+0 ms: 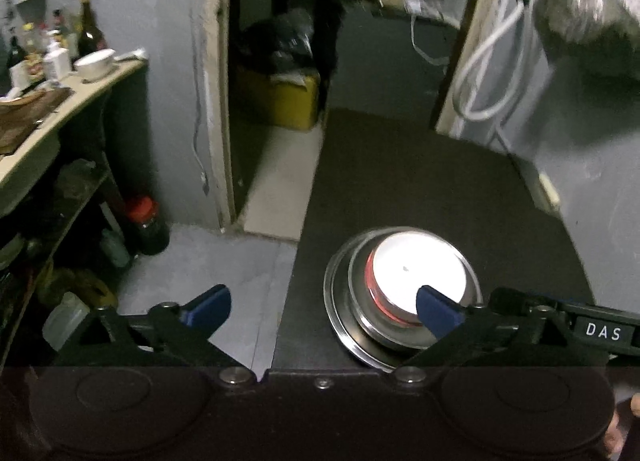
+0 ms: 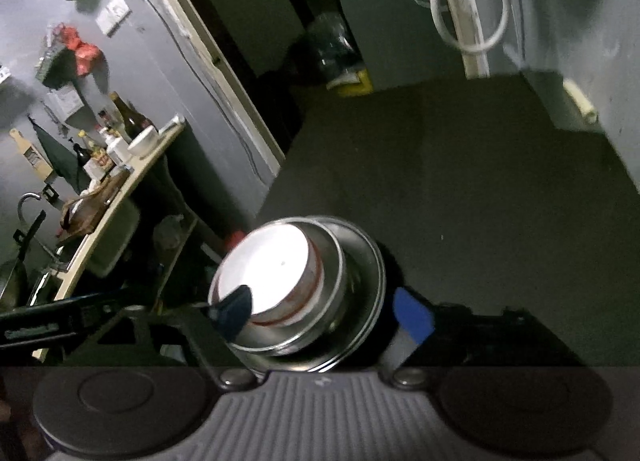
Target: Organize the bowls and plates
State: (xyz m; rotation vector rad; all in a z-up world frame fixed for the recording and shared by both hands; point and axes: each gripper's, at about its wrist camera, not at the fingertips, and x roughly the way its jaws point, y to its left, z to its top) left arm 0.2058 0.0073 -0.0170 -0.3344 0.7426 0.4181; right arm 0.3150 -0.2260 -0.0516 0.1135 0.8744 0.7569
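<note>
A: On the dark desk [image 1: 420, 189], at its near left corner, sits the stack: a steel plate [image 1: 340, 321] at the bottom, a steel bowl [image 1: 360, 293] in it, and a white bowl with a red band [image 1: 420, 273] nested on top.

B: Left gripper [image 1: 322, 305] state?

A: Fingers wide apart, clamped on nothing. The right blue finger [image 1: 438, 311] overlaps the near edge of the stack in the left wrist view; contact cannot be told. The left finger [image 1: 210, 307] hangs off the desk edge, over the grey floor [image 1: 208, 261].

B: Right gripper [image 2: 324, 315]?

A: Also spread. In the right wrist view its left finger [image 2: 236, 307] lies across the white bowl's [image 2: 272, 269] near rim, and its right finger [image 2: 412, 315] sits just outside the steel plate [image 2: 372, 273]. The stack stands between them, not gripped as far as can be seen. Steel bowl [image 2: 336, 261] wall visible around the white one.

B: Surroundings, relative to the stack?

A: Left of it, well apart, a cream counter [image 1: 60, 117] carrying bottles [image 1: 90, 35] and a white cup [image 1: 94, 63]. Below that, a red-capped jar [image 1: 146, 225] on the floor. Beyond the stack, a doorway with a yellow box [image 1: 288, 101]. Far right, a white cable [image 1: 488, 61] looped on the wall.
</note>
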